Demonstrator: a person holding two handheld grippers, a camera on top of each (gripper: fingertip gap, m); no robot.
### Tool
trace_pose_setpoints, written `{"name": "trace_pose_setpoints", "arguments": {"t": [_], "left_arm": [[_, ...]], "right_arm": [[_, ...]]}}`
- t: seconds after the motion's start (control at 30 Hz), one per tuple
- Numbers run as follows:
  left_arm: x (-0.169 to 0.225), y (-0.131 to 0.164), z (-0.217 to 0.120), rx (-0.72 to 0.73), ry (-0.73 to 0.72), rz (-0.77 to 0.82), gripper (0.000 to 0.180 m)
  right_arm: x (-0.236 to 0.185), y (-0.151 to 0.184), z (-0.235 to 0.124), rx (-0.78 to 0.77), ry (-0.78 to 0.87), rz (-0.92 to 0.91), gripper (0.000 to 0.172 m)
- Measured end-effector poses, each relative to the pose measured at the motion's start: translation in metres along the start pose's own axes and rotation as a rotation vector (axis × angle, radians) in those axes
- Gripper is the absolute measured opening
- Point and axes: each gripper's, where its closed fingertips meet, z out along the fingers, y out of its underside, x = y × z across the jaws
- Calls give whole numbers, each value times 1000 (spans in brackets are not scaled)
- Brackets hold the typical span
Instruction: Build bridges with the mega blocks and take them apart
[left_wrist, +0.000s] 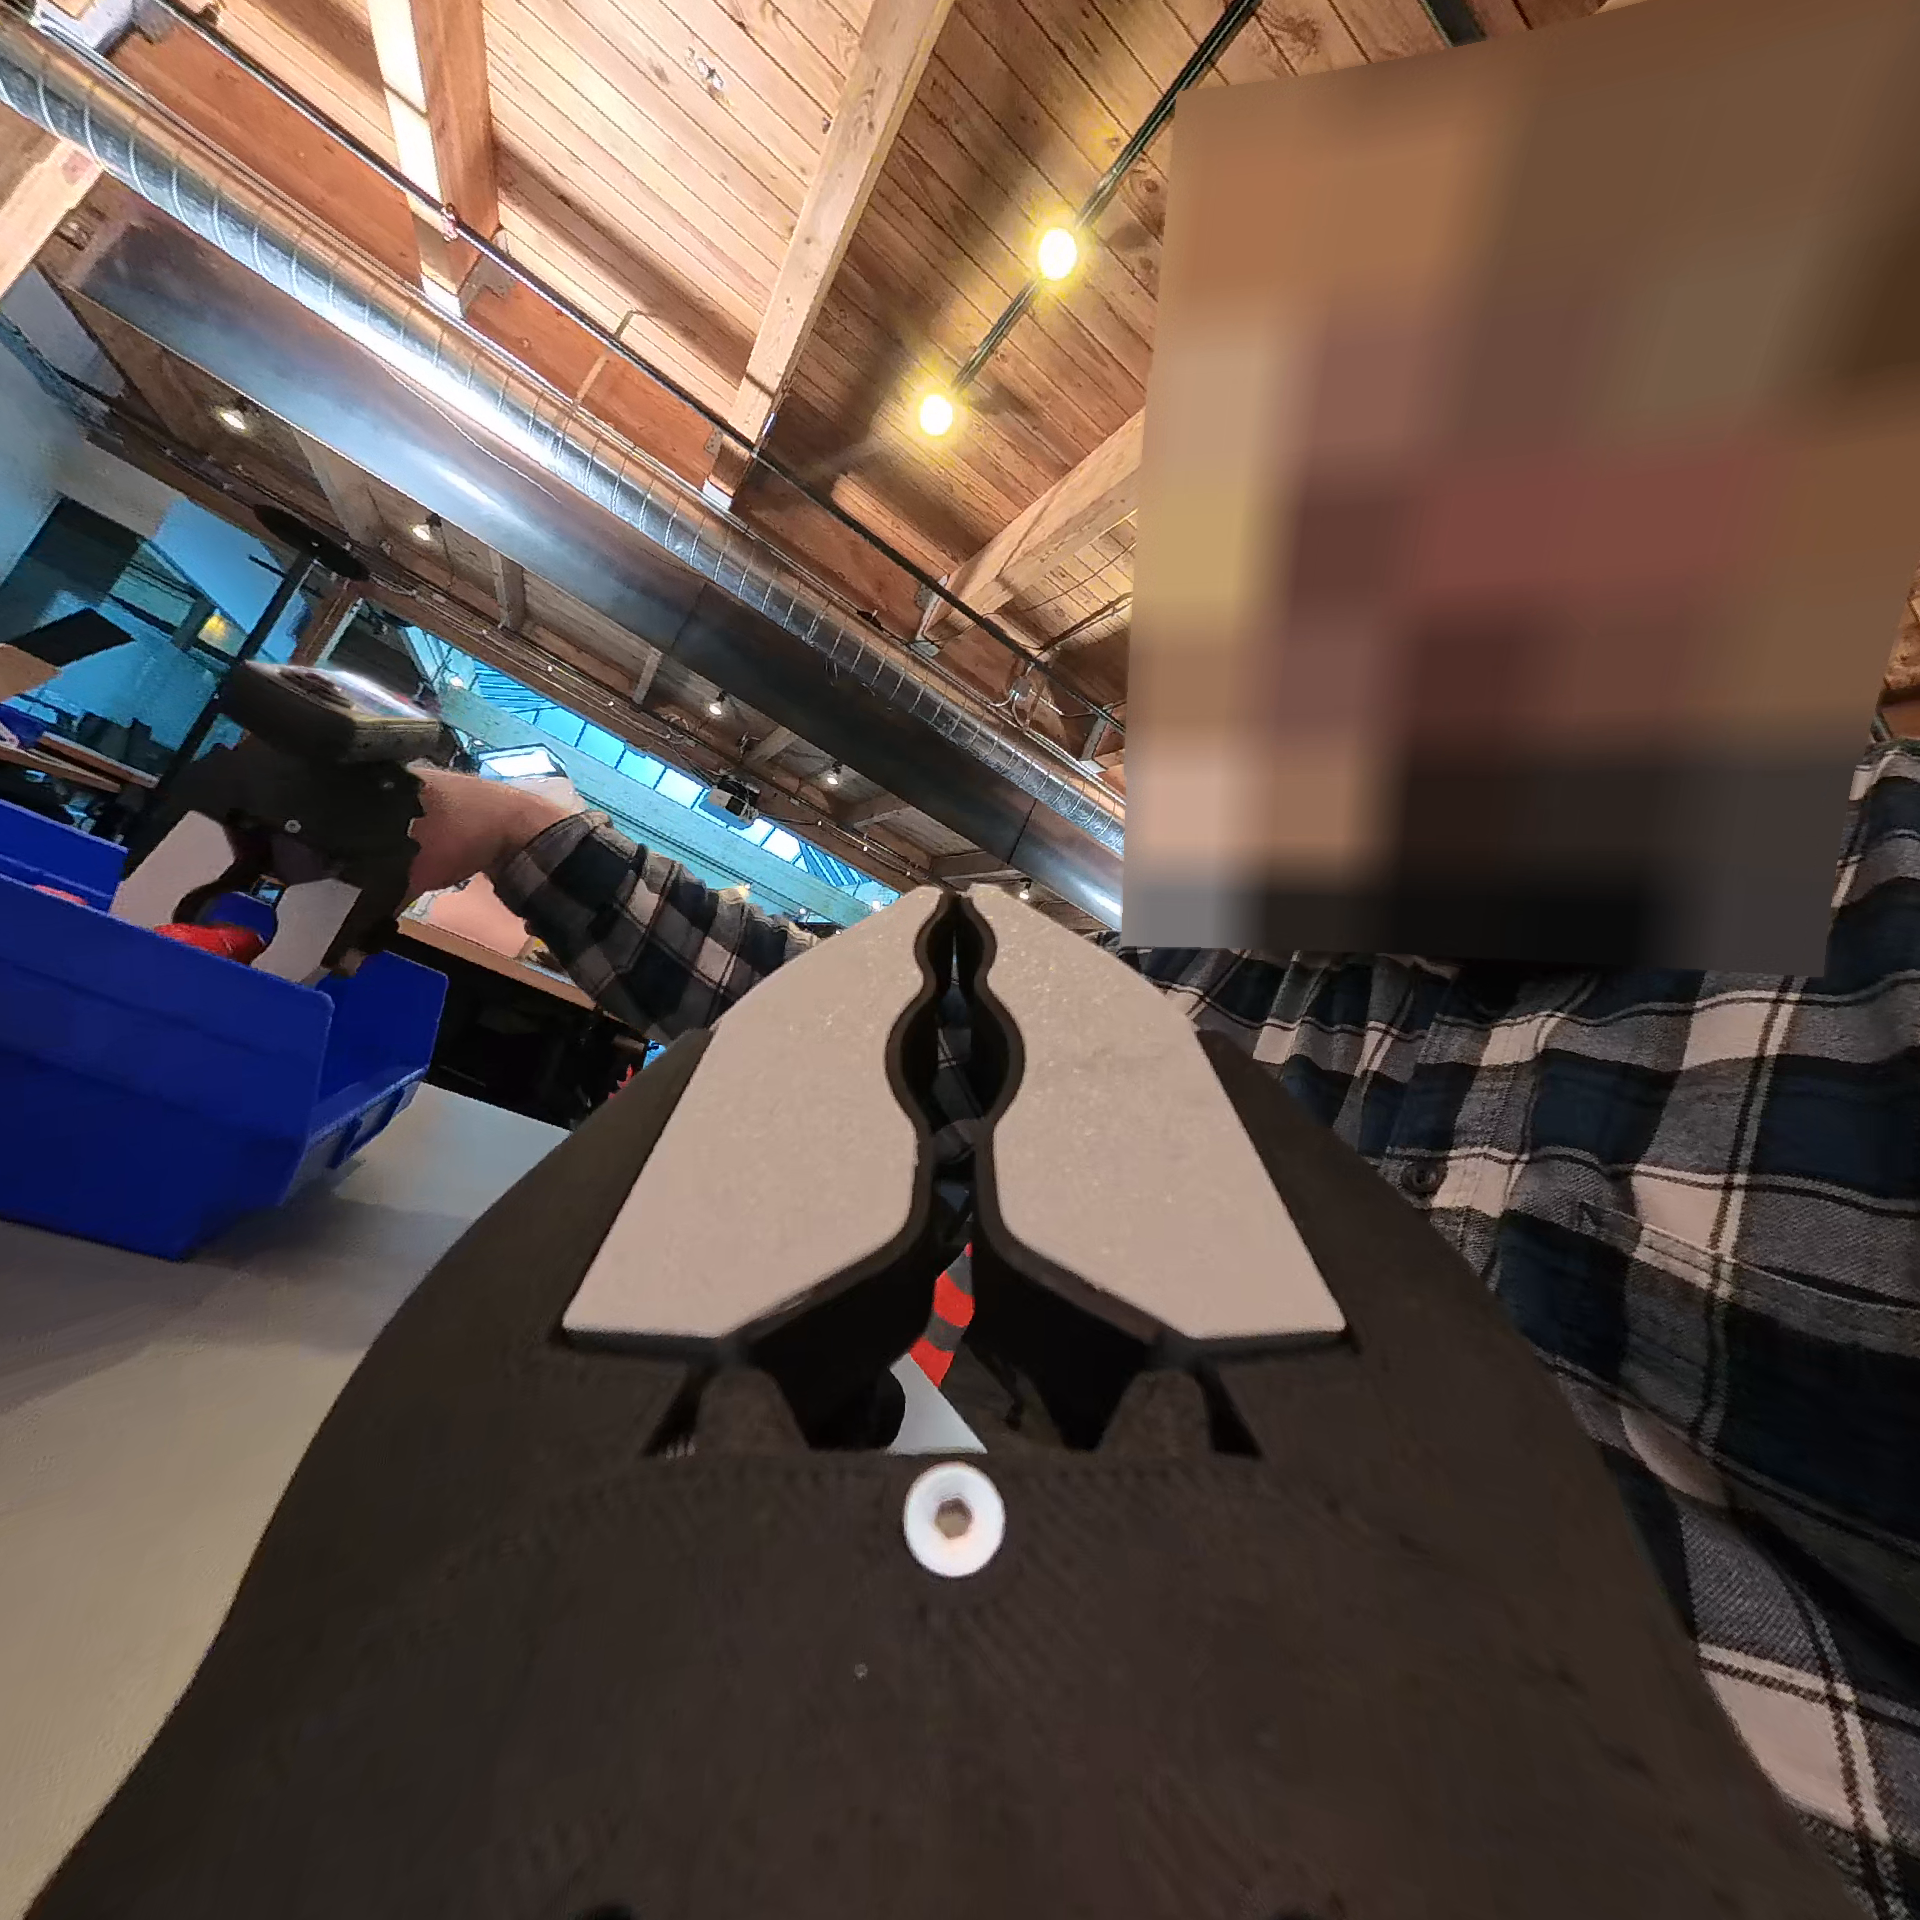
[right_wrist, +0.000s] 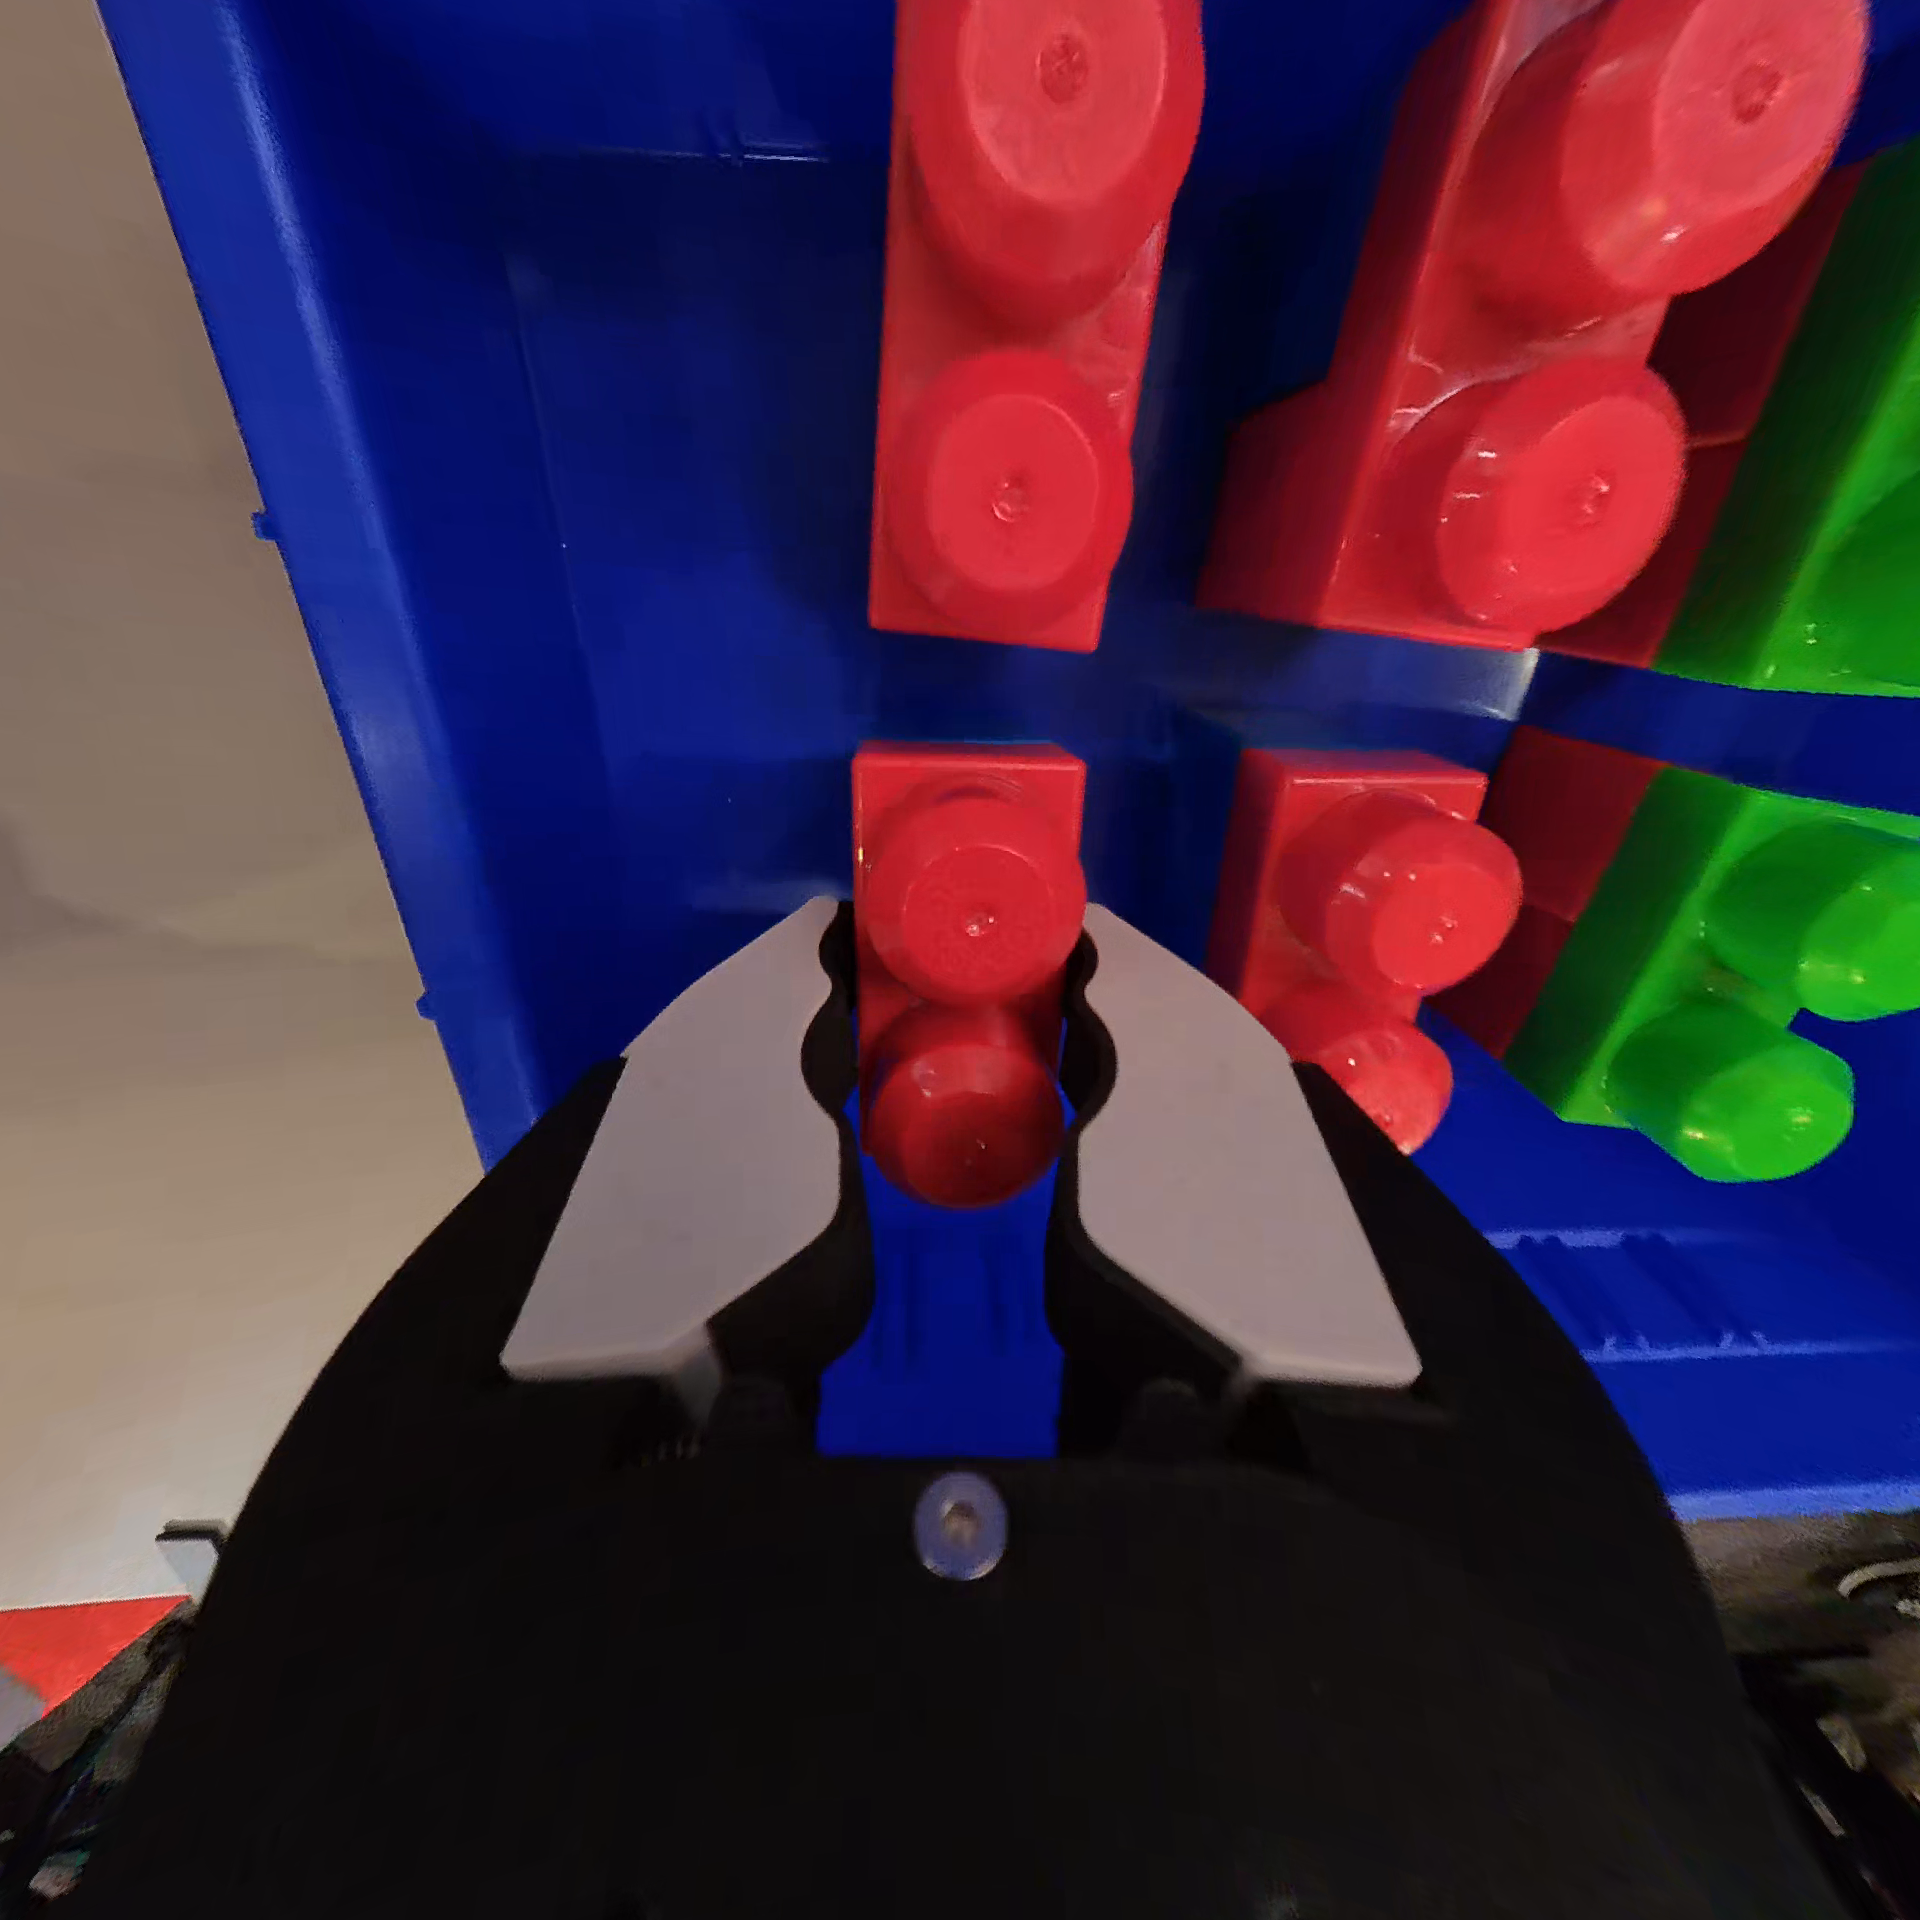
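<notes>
In the right wrist view my right gripper (right_wrist: 961, 935) reaches into a blue bin (right_wrist: 623, 520). Its pads sit against both sides of a red two-stud block (right_wrist: 971, 914), which stands upright between them. My left gripper (left_wrist: 958, 904) is shut with nothing between its pads and points up toward the ceiling and a person's plaid shirt (left_wrist: 1558, 1195). The left wrist view also shows the right gripper (left_wrist: 312, 831) far left over the blue bin (left_wrist: 156, 1091), held by a hand.
Three more red blocks (right_wrist: 1008, 343) (right_wrist: 1507, 343) (right_wrist: 1382, 914) and two green blocks (right_wrist: 1714, 987) (right_wrist: 1849, 468) stand in the bin. The bin rests on a grey table (left_wrist: 156, 1455). The bin's left wall is close to the right gripper. There is about 40 cm between the tips of the two grippers.
</notes>
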Motion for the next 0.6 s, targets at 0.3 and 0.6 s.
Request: {"name": "trace_pose_setpoints", "arguments": {"t": [0.3, 0.6], "left_arm": [[1, 3, 3, -18, 4, 8, 0], [34, -25, 11, -163, -113, 207, 21]], "right_arm": [[4, 6, 11, -58, 16, 33, 42], [-8, -10, -64, 26, 221, 59, 61]]}}
